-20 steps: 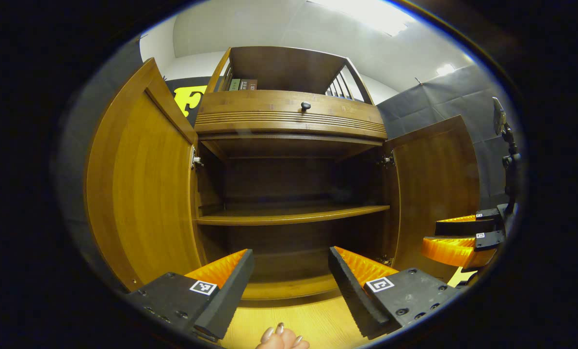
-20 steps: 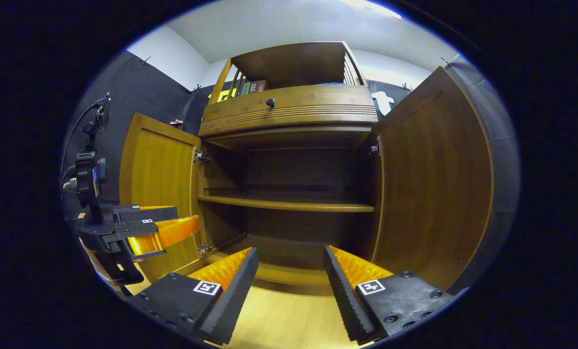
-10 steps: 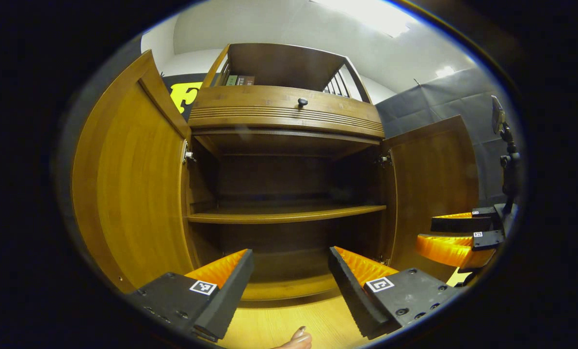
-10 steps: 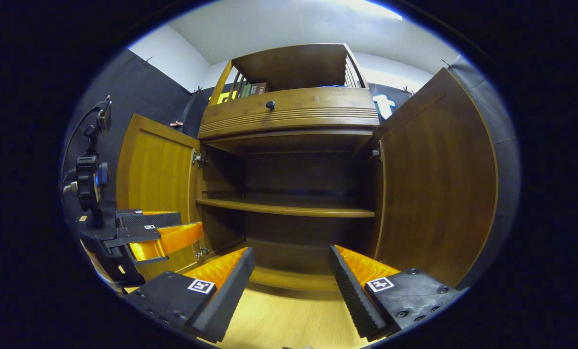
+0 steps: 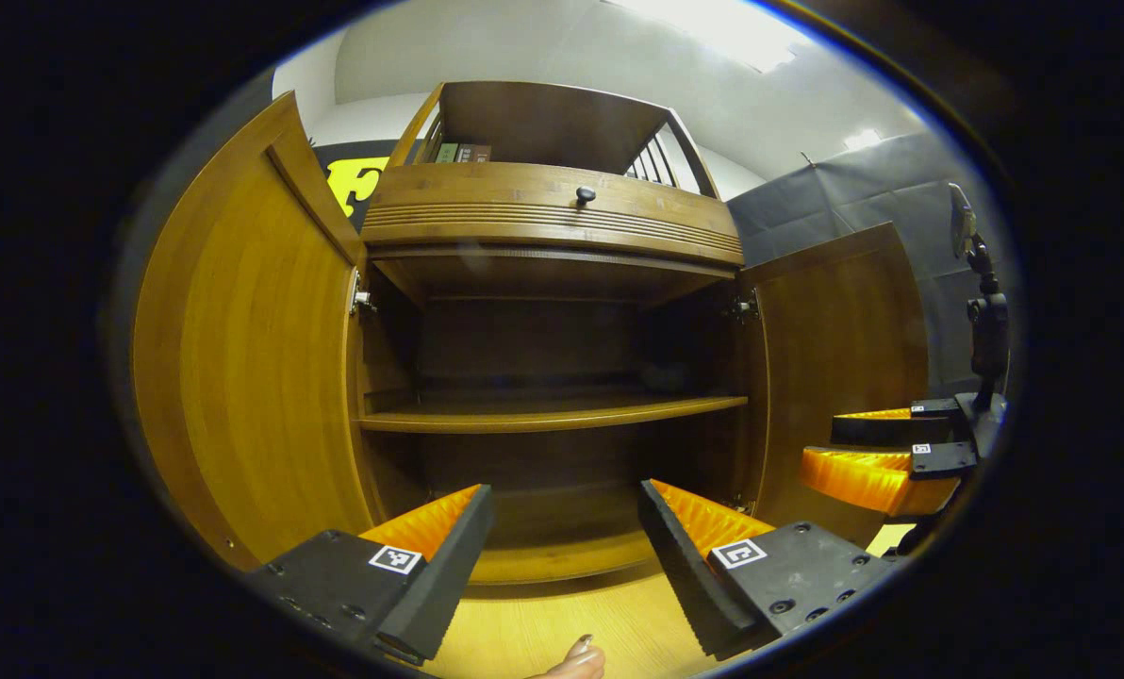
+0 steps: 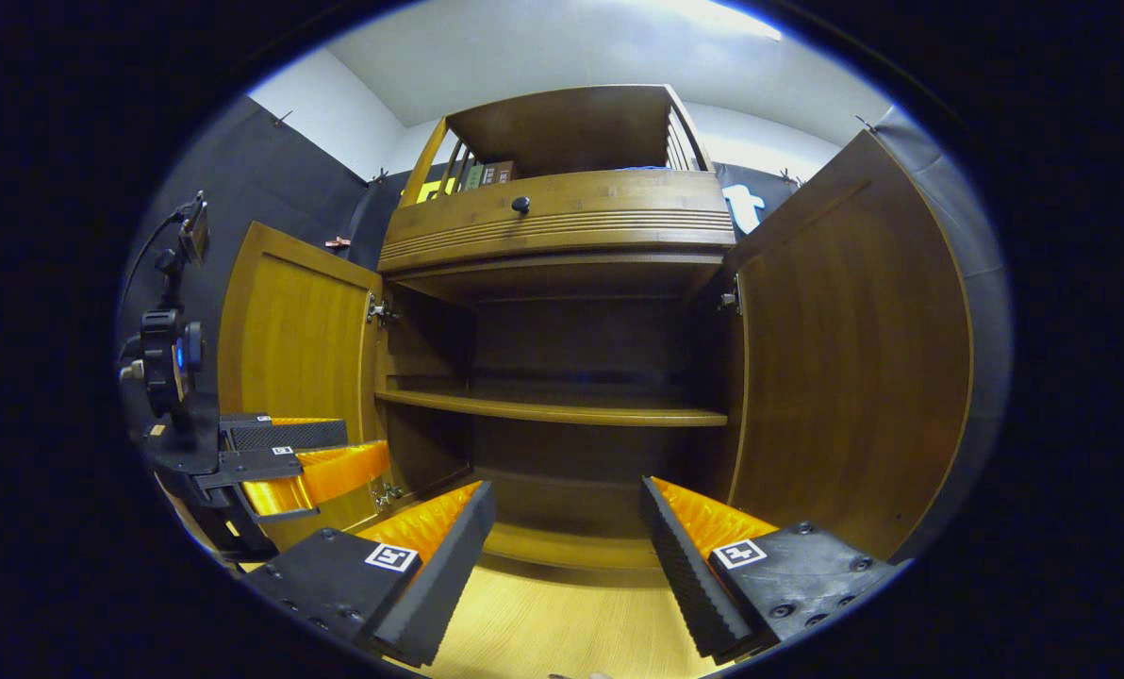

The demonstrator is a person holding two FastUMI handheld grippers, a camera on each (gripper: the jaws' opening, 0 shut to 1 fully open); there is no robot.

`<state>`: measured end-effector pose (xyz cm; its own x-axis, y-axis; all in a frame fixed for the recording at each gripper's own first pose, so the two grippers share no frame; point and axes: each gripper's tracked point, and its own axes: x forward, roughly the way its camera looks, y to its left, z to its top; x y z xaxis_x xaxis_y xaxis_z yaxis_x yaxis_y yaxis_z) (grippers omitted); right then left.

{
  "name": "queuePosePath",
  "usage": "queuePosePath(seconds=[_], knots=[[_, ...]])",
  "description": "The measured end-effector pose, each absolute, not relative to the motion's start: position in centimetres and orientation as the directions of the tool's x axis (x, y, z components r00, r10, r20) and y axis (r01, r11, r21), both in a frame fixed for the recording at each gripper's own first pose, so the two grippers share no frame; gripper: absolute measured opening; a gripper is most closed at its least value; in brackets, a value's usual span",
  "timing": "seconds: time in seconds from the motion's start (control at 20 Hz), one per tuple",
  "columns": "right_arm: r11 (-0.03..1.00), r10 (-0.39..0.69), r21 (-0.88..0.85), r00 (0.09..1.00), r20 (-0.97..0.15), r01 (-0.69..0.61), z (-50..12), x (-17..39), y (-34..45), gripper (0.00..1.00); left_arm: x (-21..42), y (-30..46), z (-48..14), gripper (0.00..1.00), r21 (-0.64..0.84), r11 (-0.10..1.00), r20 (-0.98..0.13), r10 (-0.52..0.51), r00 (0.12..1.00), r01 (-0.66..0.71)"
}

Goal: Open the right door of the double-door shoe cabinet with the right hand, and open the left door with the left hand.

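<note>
Left gripper view
- Left gripper [image 5: 562, 528]: jaws stand well apart with nothing between them; it hangs in front of the cabinet's open mouth, touching neither door.
- Left door [image 5: 241, 358]: swung wide on its hinges, its inner face turned toward the camera, standing clear of the cabinet front.
- Right door [image 5: 840, 349]: also swung out, inner face showing, at the far side of the opening.
- Shoe cabinet [image 5: 553, 212]: interior exposed; the middle shelf [image 5: 553, 415] and the bottom board look bare, though the back is dim.
- Right gripper [image 5: 878, 453]: seen farther off, low beside the right door; its two fingers show a gap between them and hold nothing.
- Fingertip [image 5: 576, 657]: a person's fingertip peeks in at the lower edge, over the pale wooden floor [image 5: 562, 632].

Right gripper view
- Right gripper [image 6: 567, 528]: jaws apart, empty, facing the open cabinet and apart from both doors.
- Right door [image 6: 854, 358]: wide open, close on this side.
- Left door [image 6: 293, 339]: open as well, past the opening.
- Left gripper [image 6: 322, 453]: low in front of the left door, fingers parted; whether it touches the door I cannot tell.

Progress
- Done: both doors stand open, so the task looks complete.
- Left: judging from this, nothing but drawing the grippers away.
</note>
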<state>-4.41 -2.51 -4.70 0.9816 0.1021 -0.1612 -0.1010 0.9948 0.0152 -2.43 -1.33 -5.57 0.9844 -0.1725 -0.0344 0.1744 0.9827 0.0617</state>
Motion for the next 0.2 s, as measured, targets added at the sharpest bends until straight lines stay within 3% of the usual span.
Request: queuePosePath(seconds=[0.2], knots=[[0.995,0.101,0.013,0.981,-0.167,-0.100,-4.92,-4.22,-2.44,0.97,-2.53,-1.11,-5.40,0.95,0.066,0.985,-0.022,-0.160,0.987,0.161]])
